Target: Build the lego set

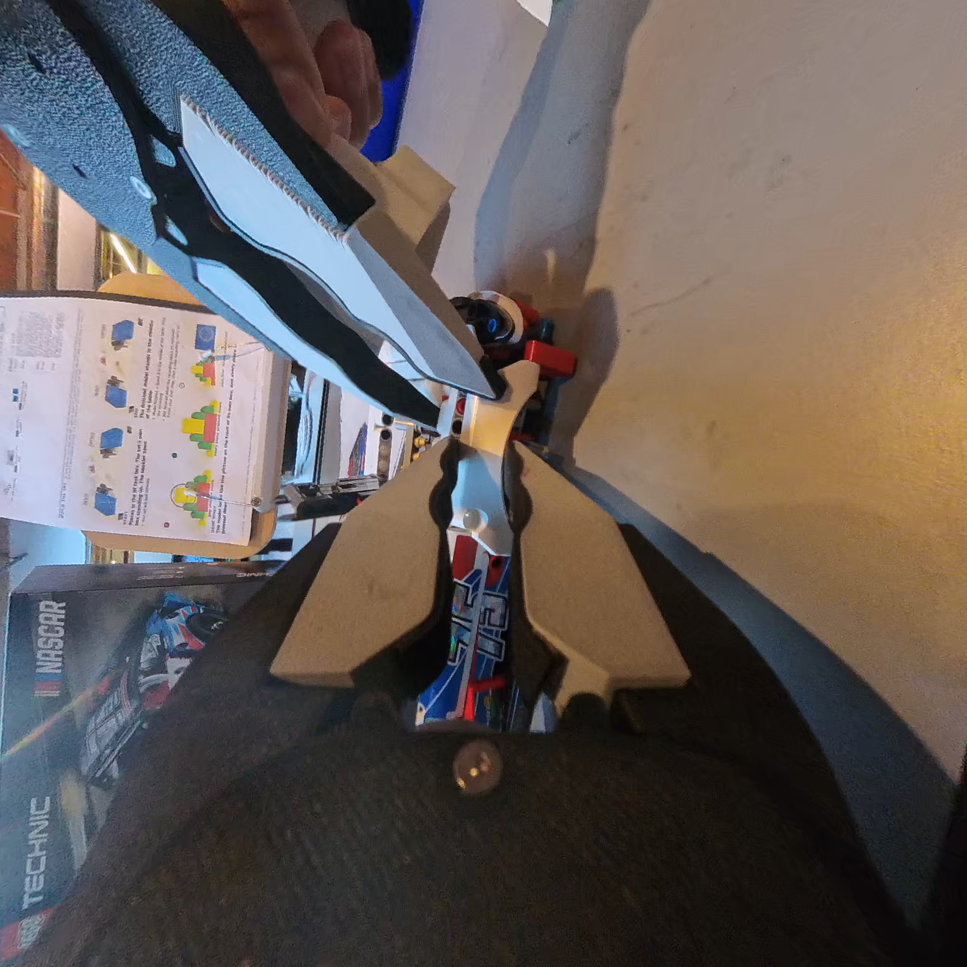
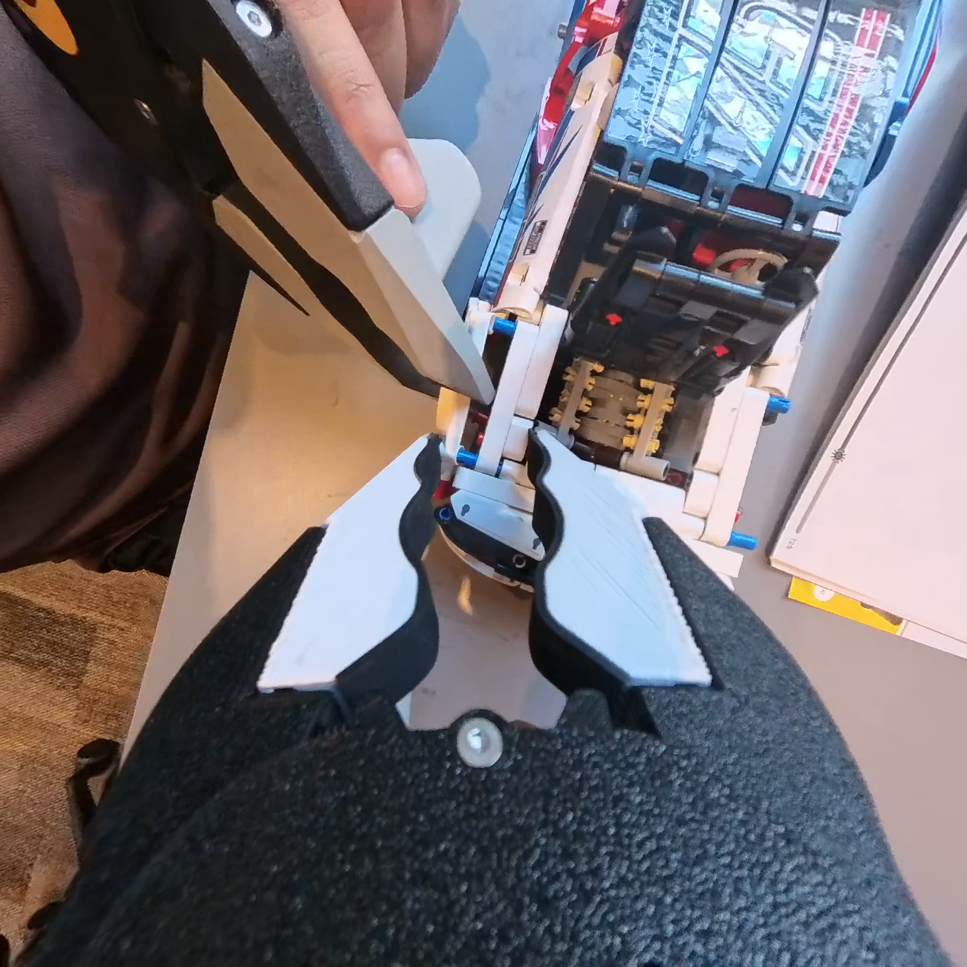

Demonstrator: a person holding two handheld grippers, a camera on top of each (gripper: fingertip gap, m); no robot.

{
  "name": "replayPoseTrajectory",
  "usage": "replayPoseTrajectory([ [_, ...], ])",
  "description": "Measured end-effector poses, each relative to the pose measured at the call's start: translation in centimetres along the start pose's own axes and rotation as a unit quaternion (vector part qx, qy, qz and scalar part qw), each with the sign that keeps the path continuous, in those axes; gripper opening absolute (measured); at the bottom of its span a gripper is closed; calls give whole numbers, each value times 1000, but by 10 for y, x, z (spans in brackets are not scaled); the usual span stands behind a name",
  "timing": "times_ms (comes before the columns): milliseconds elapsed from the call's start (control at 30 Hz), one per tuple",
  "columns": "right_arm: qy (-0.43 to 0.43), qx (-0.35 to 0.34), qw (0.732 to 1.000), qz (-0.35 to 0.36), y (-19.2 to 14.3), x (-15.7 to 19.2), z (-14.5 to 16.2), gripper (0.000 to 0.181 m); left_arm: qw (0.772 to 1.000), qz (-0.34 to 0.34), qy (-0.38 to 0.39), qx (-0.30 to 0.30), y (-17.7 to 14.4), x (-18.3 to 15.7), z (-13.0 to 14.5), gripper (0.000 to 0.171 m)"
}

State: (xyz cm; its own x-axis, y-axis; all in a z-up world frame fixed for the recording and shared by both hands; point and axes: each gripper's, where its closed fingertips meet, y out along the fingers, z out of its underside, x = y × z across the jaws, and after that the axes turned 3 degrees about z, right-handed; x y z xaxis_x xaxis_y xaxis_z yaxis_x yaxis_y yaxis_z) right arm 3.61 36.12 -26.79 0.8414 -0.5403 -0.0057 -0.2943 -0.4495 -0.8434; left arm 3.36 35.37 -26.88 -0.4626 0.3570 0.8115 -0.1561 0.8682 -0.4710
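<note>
Both grippers work the lego car (image 2: pixel 654 324) — left gripper (image 1: pixel 479 450) clamped on its white panel (image 1: pixel 481 502), right gripper (image 2: pixel 484 445) pinching a white corner beam (image 2: pixel 510 397), the left's tip entering from ten o'clock; best squeezed squarely.

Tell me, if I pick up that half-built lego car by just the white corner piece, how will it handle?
Probably heavy for that grip: the lego car is long and dense. The white corner piece hangs on small blue pins, so it may pop off. Rigid, not floppy. Both the right tool and left tool already pinch it.
</note>
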Motion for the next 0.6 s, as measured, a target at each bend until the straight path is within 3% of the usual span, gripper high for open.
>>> replayPoseTrajectory([
  [300, 59, -2, 998, 10, -2, -8, -7, 33, 999, -17, 32, -6, 3, 5, 0, 15],
  [433, 40, 4, 999, 37, -1, -11, -15, 42, 999, -15, 30, -10, 4, 5, 0, 14],
  [600, 10, 19, 999, 38, 6, -12, -15, 38, 998, -11, 63, -2, 7, 2, 7, 15],
])
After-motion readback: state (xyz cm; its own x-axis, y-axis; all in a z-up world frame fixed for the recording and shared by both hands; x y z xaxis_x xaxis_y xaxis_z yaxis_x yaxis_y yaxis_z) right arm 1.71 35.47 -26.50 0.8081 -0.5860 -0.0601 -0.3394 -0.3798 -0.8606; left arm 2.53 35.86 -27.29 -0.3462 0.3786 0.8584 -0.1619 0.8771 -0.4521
